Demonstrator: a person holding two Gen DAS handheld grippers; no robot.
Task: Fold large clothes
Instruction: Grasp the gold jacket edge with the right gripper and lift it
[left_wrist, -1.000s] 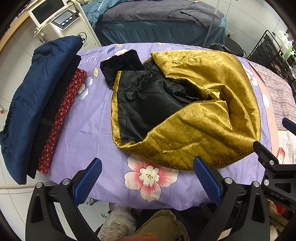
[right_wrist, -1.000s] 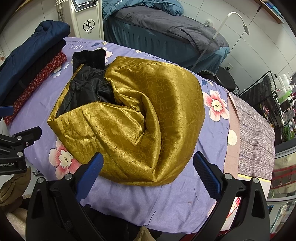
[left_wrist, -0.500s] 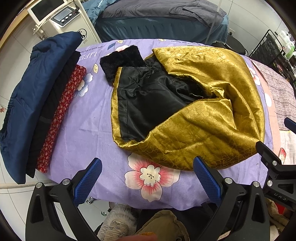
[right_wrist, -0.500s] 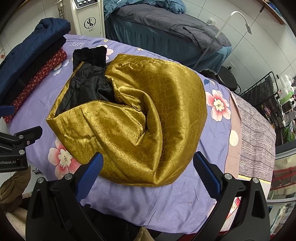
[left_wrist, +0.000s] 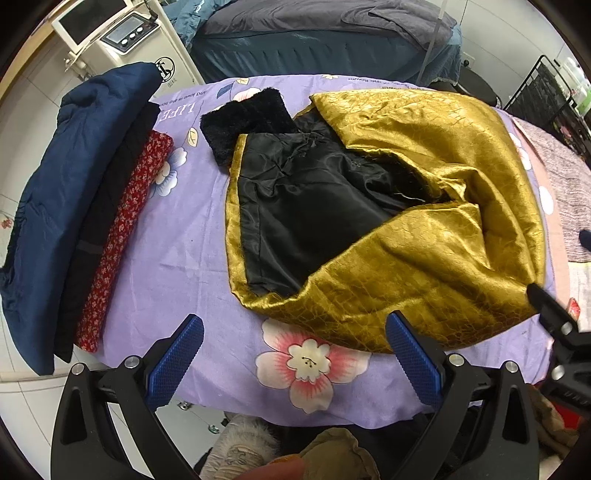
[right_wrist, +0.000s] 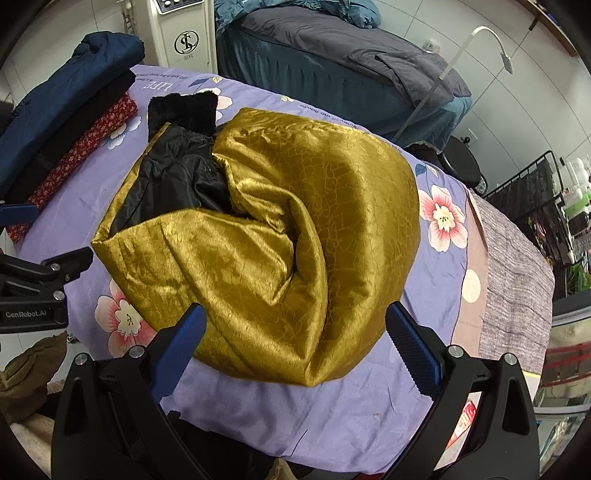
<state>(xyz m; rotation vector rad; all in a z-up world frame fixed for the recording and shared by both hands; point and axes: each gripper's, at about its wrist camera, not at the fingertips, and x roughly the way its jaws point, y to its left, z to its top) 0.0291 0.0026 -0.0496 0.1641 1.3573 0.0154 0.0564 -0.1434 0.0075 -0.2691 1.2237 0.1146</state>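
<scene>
A large gold jacket (left_wrist: 436, 236) with black lining (left_wrist: 314, 206) and a black fur collar (left_wrist: 243, 118) lies partly folded on the purple flowered table cover (left_wrist: 184, 236). It also shows in the right wrist view (right_wrist: 295, 229). My left gripper (left_wrist: 293, 362) is open and empty, above the table's near edge just short of the jacket's hem. My right gripper (right_wrist: 295, 343) is open and empty, over the jacket's near right corner. The right gripper's body shows at the right edge of the left wrist view (left_wrist: 561, 332).
A stack of folded clothes, navy (left_wrist: 74, 177), black and red floral (left_wrist: 125, 236), lies along the table's left side. A bed (right_wrist: 332, 55) and a white machine (left_wrist: 122, 33) stand behind. A grey woven cloth (right_wrist: 517, 280) and a wire rack (right_wrist: 535, 192) are on the right.
Both grippers have drawn slightly closer to the jacket, which sits a bit lower and larger in view. The jacket has not moved. Both stay open.
</scene>
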